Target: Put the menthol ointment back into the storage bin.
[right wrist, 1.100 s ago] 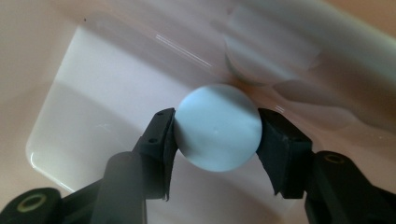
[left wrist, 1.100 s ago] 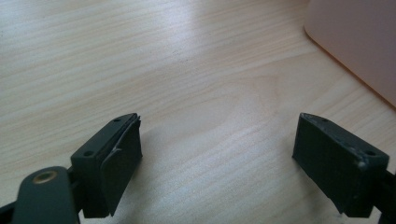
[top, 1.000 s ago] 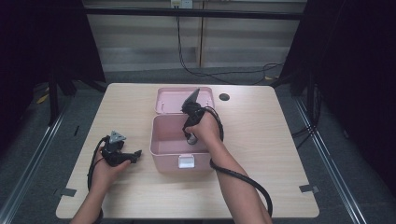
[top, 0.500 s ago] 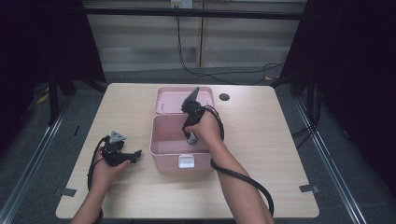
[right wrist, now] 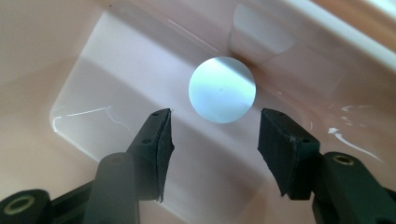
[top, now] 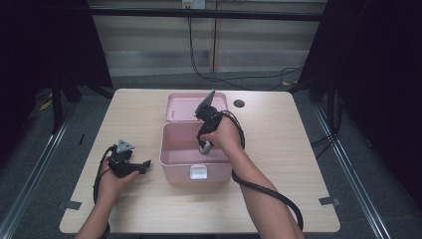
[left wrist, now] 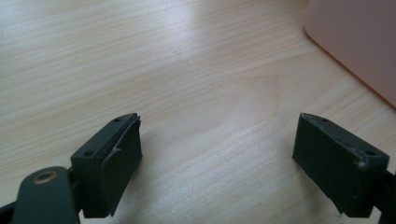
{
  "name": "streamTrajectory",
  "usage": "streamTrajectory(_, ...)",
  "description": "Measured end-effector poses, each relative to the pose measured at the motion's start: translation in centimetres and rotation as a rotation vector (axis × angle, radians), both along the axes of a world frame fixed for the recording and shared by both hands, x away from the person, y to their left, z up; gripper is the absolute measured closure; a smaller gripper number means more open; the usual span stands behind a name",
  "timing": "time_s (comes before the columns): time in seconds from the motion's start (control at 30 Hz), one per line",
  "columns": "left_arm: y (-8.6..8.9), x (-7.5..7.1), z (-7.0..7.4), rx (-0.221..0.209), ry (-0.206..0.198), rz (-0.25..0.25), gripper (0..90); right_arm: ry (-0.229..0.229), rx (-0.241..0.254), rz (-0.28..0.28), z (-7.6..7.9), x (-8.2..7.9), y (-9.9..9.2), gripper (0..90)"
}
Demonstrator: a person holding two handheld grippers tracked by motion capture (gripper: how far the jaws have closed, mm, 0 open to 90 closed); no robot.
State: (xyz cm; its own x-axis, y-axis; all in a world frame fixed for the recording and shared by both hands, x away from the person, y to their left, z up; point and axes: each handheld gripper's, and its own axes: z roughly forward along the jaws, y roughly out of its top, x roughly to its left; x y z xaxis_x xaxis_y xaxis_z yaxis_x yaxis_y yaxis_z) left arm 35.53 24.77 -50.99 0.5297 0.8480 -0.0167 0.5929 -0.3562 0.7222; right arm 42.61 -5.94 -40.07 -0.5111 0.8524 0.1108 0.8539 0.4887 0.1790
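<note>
Item: ball [right wrist: 222,89], pale, round. Location: floor of the open pink box [top: 171,158], near one inner wall, lying free. The box stands mid-table [top: 298,164] with its lid [top: 179,105] folded back behind it.

Right gripper [right wrist: 212,140]: dipped into the box from above, jaws spread, nothing between the pads. Its jaws have just been opening; the ball sits beyond the fingertips, touching neither. Seen from the high view the same gripper [top: 204,148] points down into the box.

Left gripper [left wrist: 219,154]: released, jaws wide, resting low over bare table just beside the box's outer wall [left wrist: 355,42]. Holds nothing.

Step in hand, as judged: letting the ball go in the box and withdrawing.

Handling notes: lift straight up, jaws kept wide, so no pad brushes the ball and sets it rolling. Clear the rim before moving sideways; the box looks light and may shift if knocked. The left gripper could steady the box wall if needed.
</note>
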Motion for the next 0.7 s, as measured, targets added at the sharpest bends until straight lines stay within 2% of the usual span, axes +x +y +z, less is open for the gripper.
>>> streamTrajectory(0.37,0.0,0.0,0.0,0.0,0.0,0.0,14.8,-0.006,0.014,0.034,1.3,-0.9,-0.6,45.1)
streamTrajectory(0.7,0.0,0.0,0.0,0.0,0.0,0.0,14.9,-0.021,0.027,0.093,2.5,-2.1,-0.6,48.0)
